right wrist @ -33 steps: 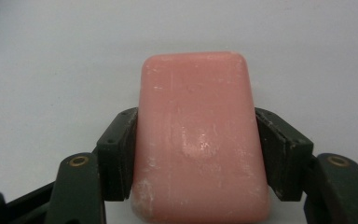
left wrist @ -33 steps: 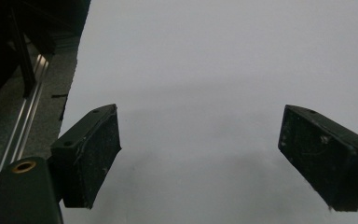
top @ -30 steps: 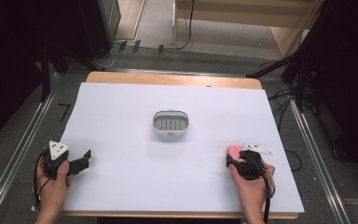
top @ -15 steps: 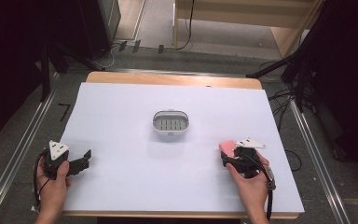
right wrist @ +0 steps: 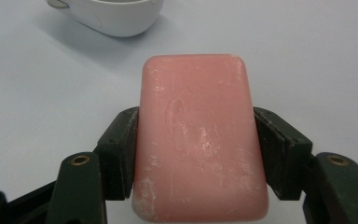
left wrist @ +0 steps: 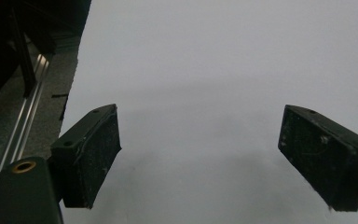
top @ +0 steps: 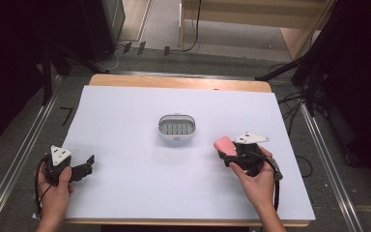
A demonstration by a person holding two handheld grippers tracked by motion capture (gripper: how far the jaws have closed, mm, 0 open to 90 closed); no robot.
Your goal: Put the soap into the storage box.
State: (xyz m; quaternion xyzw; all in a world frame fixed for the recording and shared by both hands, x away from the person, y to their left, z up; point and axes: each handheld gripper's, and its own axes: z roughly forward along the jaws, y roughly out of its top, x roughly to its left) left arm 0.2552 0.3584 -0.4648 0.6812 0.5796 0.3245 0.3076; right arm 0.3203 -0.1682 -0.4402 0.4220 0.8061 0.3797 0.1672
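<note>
White tabletop (top: 140, 193), soap dish (top: 176, 127) at centre. Right gripper (right wrist: 196, 154) clamped on pink soap bar (right wrist: 198, 140), near dish. Left gripper (left wrist: 200, 154) wide apart, nothing held.

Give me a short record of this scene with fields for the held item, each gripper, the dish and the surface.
held item: pink soap bar
right gripper: shut on the soap bar, right of the dish
left gripper: open, nothing between its jaws, near table's left edge
dish: white soap dish, mid-table, nothing in it
surface: white table
</note>
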